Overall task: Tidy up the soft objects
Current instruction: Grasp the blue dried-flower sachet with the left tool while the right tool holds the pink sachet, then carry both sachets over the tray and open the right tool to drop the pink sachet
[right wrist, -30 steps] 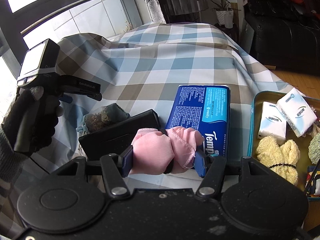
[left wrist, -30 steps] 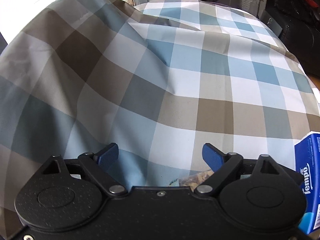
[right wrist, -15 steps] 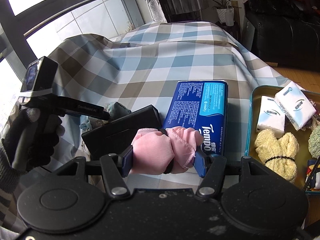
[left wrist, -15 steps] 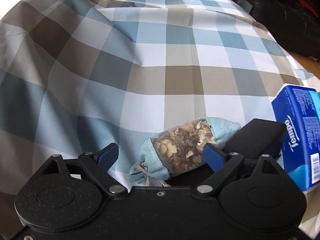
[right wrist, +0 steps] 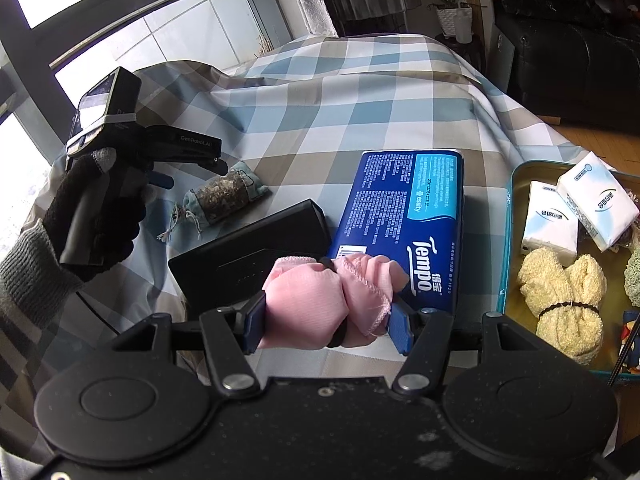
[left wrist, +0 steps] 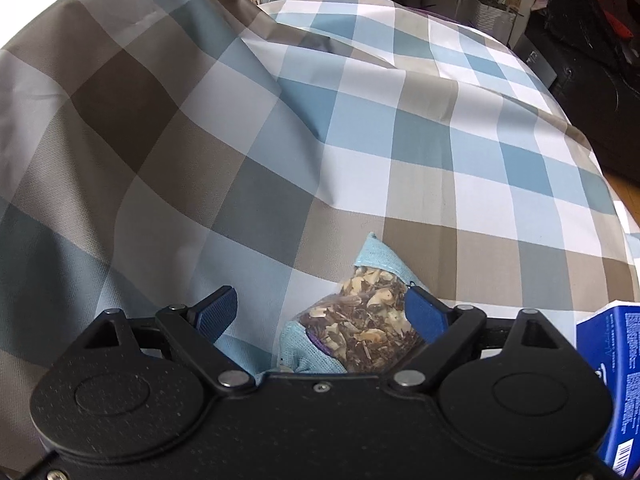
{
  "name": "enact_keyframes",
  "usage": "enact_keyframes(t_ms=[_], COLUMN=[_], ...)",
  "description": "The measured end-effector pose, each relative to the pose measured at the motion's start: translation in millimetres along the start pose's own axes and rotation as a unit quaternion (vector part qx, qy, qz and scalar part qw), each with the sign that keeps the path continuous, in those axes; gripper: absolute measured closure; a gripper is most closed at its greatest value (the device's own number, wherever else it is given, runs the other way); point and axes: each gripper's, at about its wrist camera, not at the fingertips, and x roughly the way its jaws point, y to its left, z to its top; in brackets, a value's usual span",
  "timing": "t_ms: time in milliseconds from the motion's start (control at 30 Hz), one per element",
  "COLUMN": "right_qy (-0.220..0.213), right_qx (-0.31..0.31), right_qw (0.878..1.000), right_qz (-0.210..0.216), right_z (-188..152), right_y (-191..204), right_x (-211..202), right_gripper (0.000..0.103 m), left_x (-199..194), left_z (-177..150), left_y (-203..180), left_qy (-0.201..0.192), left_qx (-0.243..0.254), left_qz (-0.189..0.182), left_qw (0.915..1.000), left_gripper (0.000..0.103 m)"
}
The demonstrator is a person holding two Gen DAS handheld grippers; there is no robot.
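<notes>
A light blue sachet (left wrist: 352, 326) filled with dried bits lies on the checked cloth; it also shows in the right wrist view (right wrist: 224, 196). My left gripper (left wrist: 320, 314) is open, its fingers either side of the sachet, the right finger close against it. In the right wrist view the left gripper (right wrist: 192, 168) hovers just left of the sachet. My right gripper (right wrist: 326, 318) is shut on a pink rolled cloth bundle (right wrist: 320, 300), held above the table's front edge. A teal tray (right wrist: 508, 216) at the right holds tissue packs (right wrist: 552, 220) and a yellow fluffy roll (right wrist: 560, 296).
A blue Tempo tissue pack (right wrist: 408, 220) lies mid-table, also at the right edge of the left wrist view (left wrist: 612, 380). A black box (right wrist: 248, 256) lies left of it. A window is at the left, dark furniture at the back right.
My left gripper has pulled back and tilted up, so the sachet now sits lower between its fingers. The right gripper still holds the pink bundle, almost unmoved.
</notes>
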Motion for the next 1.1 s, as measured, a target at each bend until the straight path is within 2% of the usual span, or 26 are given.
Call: enact_keyframes(t_ms=[200,300,333,400,467,533,600,733,867,1100], right_qy=[0.007,0.012,0.011,0.01,0.009,0.008,0.005,-0.01,-0.033,-0.092], right_qx=[0.004,0.007,0.006,0.005,0.007,0.009,0.012,0.021,0.041,0.101], right_qw=[1.0,1.0,1.0,1.0,1.0,1.0,1.0,0.999,0.998,0.986], right_qz=[-0.001,-0.002,-0.003,-0.004,-0.006,-0.009,-0.012,-0.023,-0.04,-0.093], right_z=[-1,-2,-3,-4,-4,-4,-4,-1,6,11], right_y=[0,1,2,3,2,1,-1,-9,-25,-74], right_x=[1,1,0,-2,-3,-5,-7,-18,-37,-88], right_gripper=[0.043,0.043,0.043,0.043,0.043,0.043,0.043,0.043,0.043,0.043], left_x=[23,35,37,36,35,32,27,13,-15,-89], left_z=[-13,-19,-20,-18,-15,-13,-12,-12,-10,-1], left_y=[-23,-38,-39,-36,-30,-27,-26,-26,-39,-95], left_qy=[0.023,0.029,0.025,0.025,0.028,0.029,0.028,0.025,0.016,-0.017], left_qx=[0.049,0.087,0.091,0.081,0.061,0.052,0.05,0.035,0.034,0.09], left_qz=[-0.024,-0.001,0.005,-0.003,-0.014,-0.024,-0.025,-0.029,-0.051,-0.103], left_qw=[0.9982,0.9958,0.9955,0.9963,0.9976,0.9979,0.9981,0.9986,0.998,0.9904], left_gripper=[0.014,0.012,0.008,0.01,0.019,0.041,0.048,0.05,0.05,0.05])
